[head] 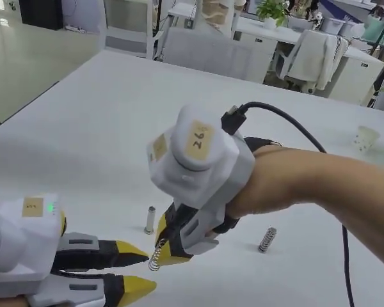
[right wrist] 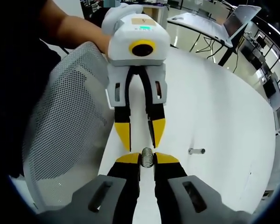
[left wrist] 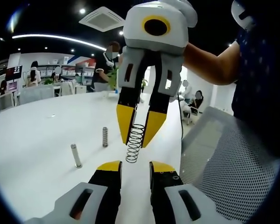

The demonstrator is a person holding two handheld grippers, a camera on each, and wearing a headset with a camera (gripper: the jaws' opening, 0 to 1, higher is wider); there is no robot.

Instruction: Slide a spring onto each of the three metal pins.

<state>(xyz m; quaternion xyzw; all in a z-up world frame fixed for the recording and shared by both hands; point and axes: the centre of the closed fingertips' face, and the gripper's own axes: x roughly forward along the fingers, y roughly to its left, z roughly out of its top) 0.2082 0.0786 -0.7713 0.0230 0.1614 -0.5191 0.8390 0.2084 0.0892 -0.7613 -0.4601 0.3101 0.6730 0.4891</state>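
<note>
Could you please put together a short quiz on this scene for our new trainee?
1. True or false: the right gripper is shut on a spring.
2. The metal pin is: A) lying flat, B) standing upright, C) held in a gripper.
3. Fill in: the jaws of the left gripper are ____.
Key: 1 true; 2 B; 3 open.

White table (head: 115, 109) on my remote feed | cup (head: 366, 137) near its far right edge | mesh chair (right wrist: 70, 116) just beside the table | draped chair (head: 317, 54) and plant (head: 272, 9) beyond | laptop (right wrist: 233, 23) on another desk | I make out a person (left wrist: 107, 58) standing in the office behind.
</note>
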